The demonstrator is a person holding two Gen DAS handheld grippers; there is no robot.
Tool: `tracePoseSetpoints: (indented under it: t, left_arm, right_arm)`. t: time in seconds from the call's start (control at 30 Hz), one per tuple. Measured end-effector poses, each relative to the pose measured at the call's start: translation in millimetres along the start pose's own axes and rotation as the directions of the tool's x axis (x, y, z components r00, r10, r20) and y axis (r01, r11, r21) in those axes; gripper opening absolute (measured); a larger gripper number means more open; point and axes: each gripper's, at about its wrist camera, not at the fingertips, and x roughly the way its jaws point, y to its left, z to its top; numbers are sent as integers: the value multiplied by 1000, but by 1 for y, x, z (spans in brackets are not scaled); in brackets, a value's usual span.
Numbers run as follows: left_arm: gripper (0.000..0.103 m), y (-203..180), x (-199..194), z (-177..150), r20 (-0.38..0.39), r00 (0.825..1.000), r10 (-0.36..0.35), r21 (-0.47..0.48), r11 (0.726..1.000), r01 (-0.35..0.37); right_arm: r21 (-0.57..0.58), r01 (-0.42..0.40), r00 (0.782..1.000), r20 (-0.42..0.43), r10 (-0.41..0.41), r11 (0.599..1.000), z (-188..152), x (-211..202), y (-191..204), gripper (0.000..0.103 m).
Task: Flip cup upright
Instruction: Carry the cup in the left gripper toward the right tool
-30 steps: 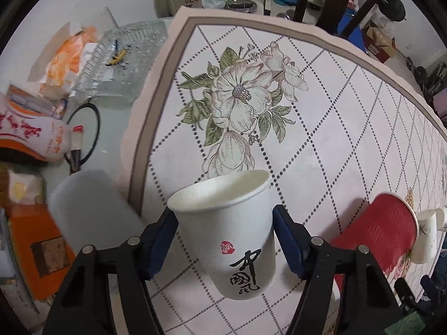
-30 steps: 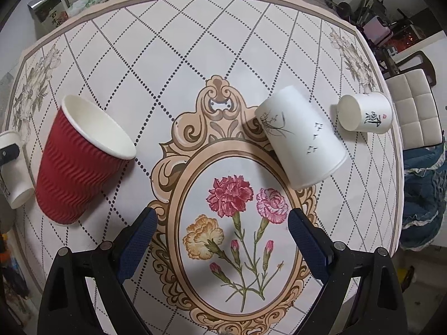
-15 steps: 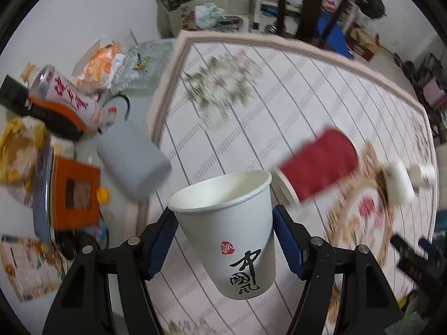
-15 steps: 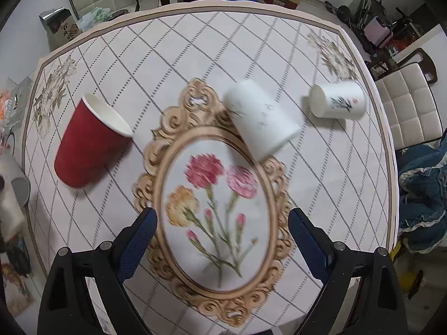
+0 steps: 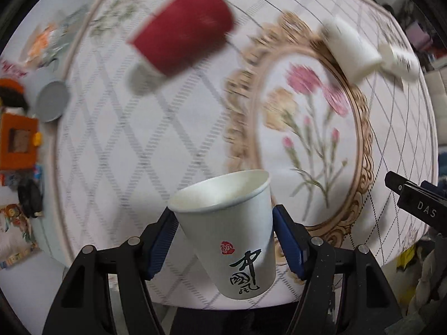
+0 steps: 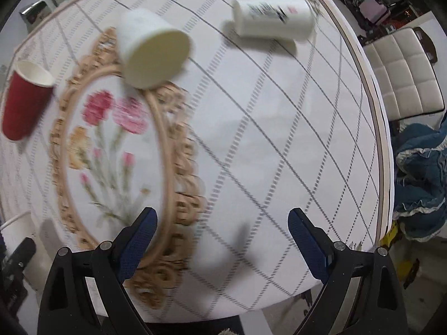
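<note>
My left gripper [image 5: 223, 234] is shut on a white paper cup [image 5: 232, 240] with black calligraphy and a red seal; its mouth faces up and it hangs above the table's near edge. A red ribbed cup [image 5: 184, 28] [image 6: 23, 100] lies on its side at the far left. A plain white cup [image 5: 349, 47] [image 6: 151, 47] lies on its side by the oval flower frame. Another printed white cup [image 5: 399, 58] [image 6: 273, 18] lies on its side farther right. My right gripper [image 6: 222, 234] is open and empty above the table's near right part.
The round table [image 6: 279, 139] has a diamond-pattern cloth with a gold oval flower frame [image 6: 111, 150]. Clutter lies left of the cloth: a grey cylinder [image 5: 47, 97] and an orange box [image 5: 18, 139]. A white padded chair [image 6: 402, 78] and blue cloth [image 6: 419, 178] stand right of the table.
Both grippers have swung fast to the right and pulled back toward the table's near edge; the view is blurred. The left gripper still holds the calligraphy cup. The right gripper stays open.
</note>
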Motion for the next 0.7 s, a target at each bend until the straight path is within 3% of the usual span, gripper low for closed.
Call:
tracePoseSetpoints:
  t: [0.27, 0.4, 0.47, 0.53, 0.7]
  left_arm:
    - [69, -48, 30, 13, -2, 998, 63, 78, 995, -62]
    - [71, -50, 32, 21, -15, 999, 45, 64, 997, -43]
    - [88, -49, 33, 26, -18, 998, 52, 66, 997, -51]
    - [98, -46, 33, 28, -20, 998, 57, 70, 996, -55]
    - [98, -55, 32, 24, -11, 999, 45, 59, 997, -45]
  right_arm:
    - [37, 21, 999, -43, -19, 999, 0, 33, -49, 96]
    - [57, 19, 999, -50, -16, 998, -2, 39, -67, 96]
    - [62, 16, 998, -56, -13, 998, -4, 41, -73, 96]
    - [69, 17, 998, -61, -12, 997, -6, 43, -75, 96]
    - [79, 14, 998, -61, -9, 997, -7, 41, -81, 96]
